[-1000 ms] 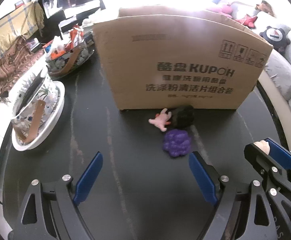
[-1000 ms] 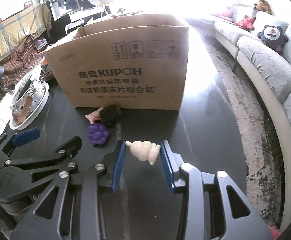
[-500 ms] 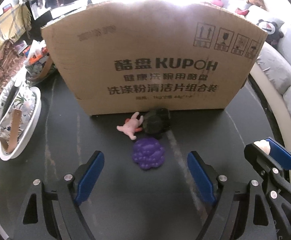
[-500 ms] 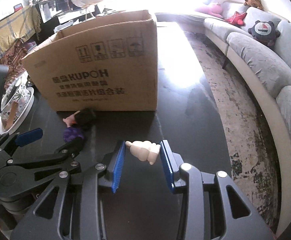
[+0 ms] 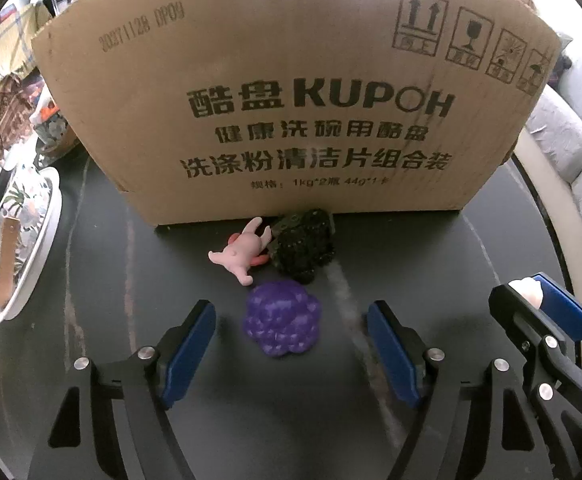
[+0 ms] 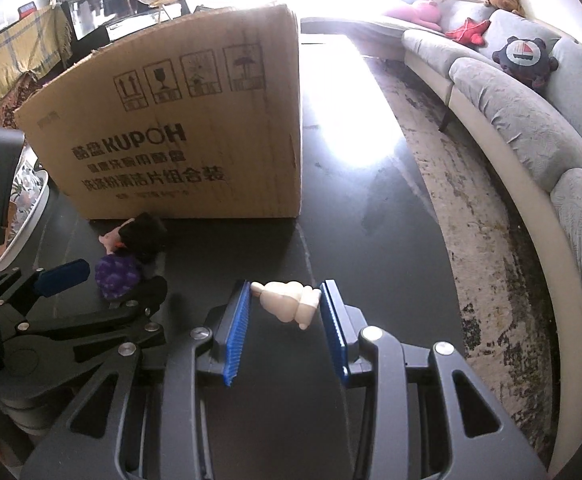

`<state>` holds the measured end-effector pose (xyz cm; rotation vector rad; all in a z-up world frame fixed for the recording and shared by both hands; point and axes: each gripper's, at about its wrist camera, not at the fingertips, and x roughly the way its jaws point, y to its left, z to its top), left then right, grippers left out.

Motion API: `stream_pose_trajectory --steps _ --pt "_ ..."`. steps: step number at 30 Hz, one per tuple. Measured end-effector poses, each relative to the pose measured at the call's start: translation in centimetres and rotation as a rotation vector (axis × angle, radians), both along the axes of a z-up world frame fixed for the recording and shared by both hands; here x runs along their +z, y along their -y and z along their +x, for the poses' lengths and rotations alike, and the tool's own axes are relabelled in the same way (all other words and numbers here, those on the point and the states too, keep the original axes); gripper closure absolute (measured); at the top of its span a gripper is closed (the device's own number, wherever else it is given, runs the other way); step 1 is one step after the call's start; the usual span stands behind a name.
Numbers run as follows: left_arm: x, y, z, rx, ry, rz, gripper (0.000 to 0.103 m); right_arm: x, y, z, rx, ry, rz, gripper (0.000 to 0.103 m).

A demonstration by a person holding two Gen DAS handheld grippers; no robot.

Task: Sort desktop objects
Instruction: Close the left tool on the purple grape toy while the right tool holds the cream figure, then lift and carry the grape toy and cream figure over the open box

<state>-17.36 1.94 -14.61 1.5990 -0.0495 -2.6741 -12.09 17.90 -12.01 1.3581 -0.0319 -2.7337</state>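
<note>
A purple grape toy lies on the dark table, just ahead of my open left gripper, between its blue pads. Behind it lie a pink figure and a black bumpy toy, against a large cardboard box. My right gripper is shut on a cream figurine, held sideways above the table; it also shows at the right of the left wrist view. The right wrist view shows the grape toy, the black toy and the box to the left.
A white dish with a patterned pouch stands at the table's left edge. A grey curved sofa with plush toys runs along the right, beyond a worn rug.
My left gripper has moved forward toward the box, so the grape toy now sits between its fingertips. The right gripper, still holding the figurine, has swung to the right.
</note>
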Motion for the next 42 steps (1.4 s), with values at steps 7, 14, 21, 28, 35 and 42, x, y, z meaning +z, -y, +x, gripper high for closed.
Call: stream_pose_trajectory --steps 7,14,21,28,35,42 --pt "-0.5 -0.2 -0.6 0.009 -0.006 0.006 0.029 -0.2 0.1 -0.3 0.003 0.003 0.005 0.069" --pt "-1.4 0.3 -0.7 0.045 -0.02 0.031 0.027 -0.3 0.1 -0.5 0.001 0.003 0.003 0.069" --pt "-1.8 0.3 -0.6 0.047 -0.02 0.03 0.026 -0.1 1.1 0.1 -0.003 0.008 0.001 0.069" --pt "-1.2 -0.2 0.1 0.014 -0.045 0.033 0.054 -0.1 1.1 -0.1 0.005 0.011 -0.015 0.069" --pt "-0.9 -0.6 0.5 0.0 -0.047 0.046 0.066 0.2 1.2 0.2 0.013 0.005 -0.026 0.069" --pt "-0.8 -0.7 0.8 -0.002 -0.064 0.036 0.067 1.0 1.5 0.9 0.007 -0.011 -0.025 0.069"
